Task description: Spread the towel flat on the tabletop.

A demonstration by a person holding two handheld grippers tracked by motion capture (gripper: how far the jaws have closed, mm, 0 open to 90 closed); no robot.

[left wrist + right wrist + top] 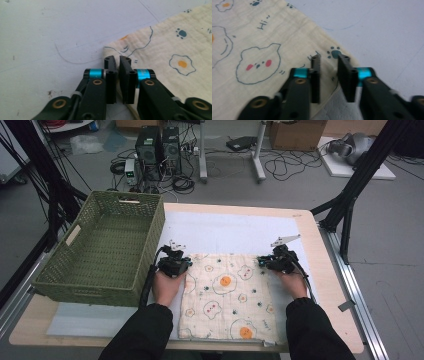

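A cream cloth [227,300] printed with fried eggs and paw marks lies flat on a white mat [225,227]. In the high view my left gripper [176,261] is at the cloth's far left corner and my right gripper [274,261] at its far right corner. In the left gripper view the jaws of the left gripper [117,60] stand almost together, pinching the corner of the cloth [175,42]. In the right gripper view the right gripper [329,58] still has a gap between its jaws, and the corner of the cloth [274,37] lies flat in it.
A green woven basket [90,292] with nothing in it stands at the table's left, right beside my left hand. Bare mat stretches beyond the cloth to the wooden table's [330,285] far edge. Black stand legs, cables and computers are on the floor behind.
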